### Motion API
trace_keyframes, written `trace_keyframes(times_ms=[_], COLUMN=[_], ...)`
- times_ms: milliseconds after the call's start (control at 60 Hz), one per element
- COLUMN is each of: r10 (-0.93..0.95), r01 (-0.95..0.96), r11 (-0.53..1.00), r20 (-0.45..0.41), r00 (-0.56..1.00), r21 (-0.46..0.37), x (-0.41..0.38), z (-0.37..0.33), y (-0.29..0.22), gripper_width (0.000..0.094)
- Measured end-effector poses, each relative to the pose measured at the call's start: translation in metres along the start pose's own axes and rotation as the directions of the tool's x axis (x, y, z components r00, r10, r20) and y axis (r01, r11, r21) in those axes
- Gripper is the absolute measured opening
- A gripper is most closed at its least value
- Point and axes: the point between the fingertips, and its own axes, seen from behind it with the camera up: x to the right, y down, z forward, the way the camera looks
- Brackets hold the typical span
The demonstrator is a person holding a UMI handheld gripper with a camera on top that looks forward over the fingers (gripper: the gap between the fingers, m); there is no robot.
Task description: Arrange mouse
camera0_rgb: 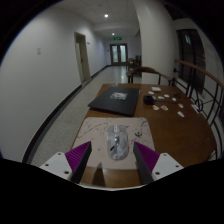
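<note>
A translucent grey mouse (pixel 118 142) lies on a pale mouse mat (pixel 95 130) on the wooden table (pixel 175 135). My gripper (pixel 112 152) is open just above the near edge of the mat. Its purple pads (pixel 78 158) stand to either side of the mouse's near end, with a gap on each side. The mouse rests on the mat, not held.
A dark flat mat (pixel 117 98) lies further along the table. Small white items (pixel 160 97) are scattered to its right. Chairs (pixel 205 100) stand along the table's right side. A corridor with doors (pixel 118 52) runs beyond.
</note>
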Motion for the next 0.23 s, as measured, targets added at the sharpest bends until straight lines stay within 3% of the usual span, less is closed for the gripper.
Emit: trace_keyframes(times_ms=[233], r10=[-0.062], r01=[0.062], r11=[0.996], r20=[-0.006], r00=[0.998], r21=[0.070], x=[-0.028], z=[-0.110], y=[0.027], gripper_width=[0.0858])
